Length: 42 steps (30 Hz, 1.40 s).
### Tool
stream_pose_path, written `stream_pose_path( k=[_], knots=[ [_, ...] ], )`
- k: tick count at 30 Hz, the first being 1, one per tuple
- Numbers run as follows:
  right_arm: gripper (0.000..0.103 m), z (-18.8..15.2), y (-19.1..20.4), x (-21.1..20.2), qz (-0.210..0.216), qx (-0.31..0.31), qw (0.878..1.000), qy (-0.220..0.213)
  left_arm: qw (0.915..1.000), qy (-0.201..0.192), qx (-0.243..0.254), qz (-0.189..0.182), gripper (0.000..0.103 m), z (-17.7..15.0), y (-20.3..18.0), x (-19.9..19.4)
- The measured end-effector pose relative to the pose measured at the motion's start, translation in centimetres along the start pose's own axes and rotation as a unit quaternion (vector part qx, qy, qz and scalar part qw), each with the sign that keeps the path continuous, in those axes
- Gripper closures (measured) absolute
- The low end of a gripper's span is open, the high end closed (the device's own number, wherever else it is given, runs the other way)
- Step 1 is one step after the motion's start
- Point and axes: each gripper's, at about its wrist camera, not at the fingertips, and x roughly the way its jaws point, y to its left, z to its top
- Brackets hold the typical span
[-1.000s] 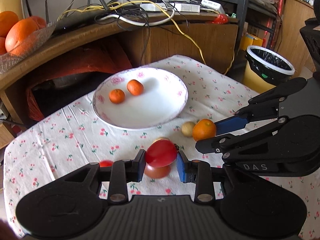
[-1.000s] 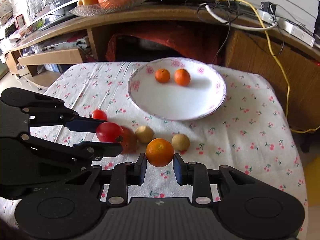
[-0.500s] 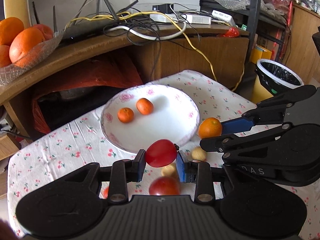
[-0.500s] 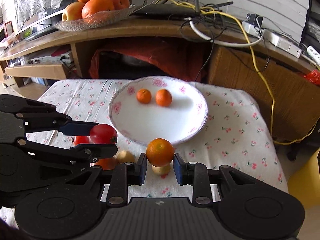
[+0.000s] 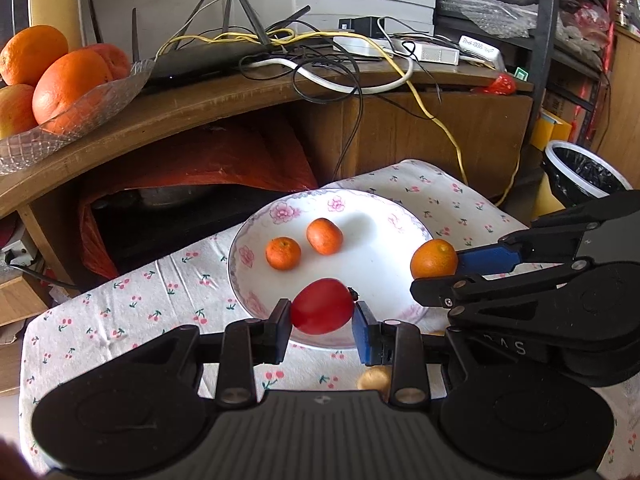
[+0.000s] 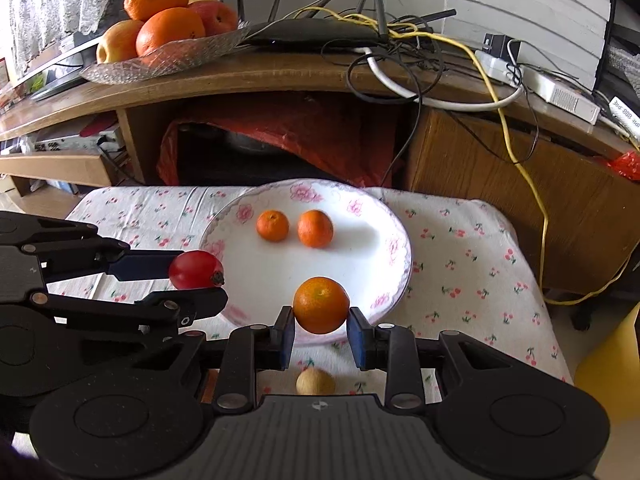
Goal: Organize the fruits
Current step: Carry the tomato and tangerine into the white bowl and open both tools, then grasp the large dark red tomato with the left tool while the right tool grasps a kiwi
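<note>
The wooden shelf unit (image 5: 224,100) fills the background, strewn with a tangle of cables (image 5: 320,52) and a black router (image 6: 316,34). At its left end sits a glass fruit bowl (image 6: 176,58) heaped with large oranges (image 6: 170,34) and apples. Off to the right stands a bin (image 5: 584,176) lined with a black bag.

In front lies the counter (image 6: 472,264) under a white cloth printed with cherries. A white plate (image 6: 372,232) with pink flowers on its rim rests on the far half of the cloth. Two small tangerines (image 6: 294,226) lie side by side in it, toward the back, a little apart from each other.

The left claw (image 5: 322,312) is clamped on a red tomato (image 5: 322,306), its stem end against the blue pad, held above the near left part of the plate. The right claw (image 6: 321,320) is clamped on a small orange (image 6: 321,305), held above the plate's near rim. The two claws sit close beside each other, the left one's fingers reaching in from the side in the right wrist view.

A small tan fruit (image 6: 315,382) lies on the cloth just below the right claw, near the front edge of the counter, partly hidden by the claw body.
</note>
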Motion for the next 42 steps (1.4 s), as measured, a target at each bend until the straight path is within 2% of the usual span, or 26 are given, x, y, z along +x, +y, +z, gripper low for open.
stream_pose_path(
  k=[17, 32, 42],
  knots=[
    [0.077, 0.0, -1.7, 2.4, 0.001, 0.034, 0.999, 0.010, 0.9999, 0.000, -0.005, 0.013, 0.062, 0.1, -0.1, 2.4],
    [0.076, 0.1, -1.2, 3.6, 0.004, 0.024, 1.000, 0.011, 0.9996, 0.010, -0.016, 0.022, 0.062, 0.0, 0.5, 3.2],
    [0.072, 0.3, -1.5, 2.9, 0.005, 0.026, 1.000, -0.010, 0.9994, 0.001, -0.020, 0.027, 0.058, 0.2, 0.9, 2.7]
  ],
)
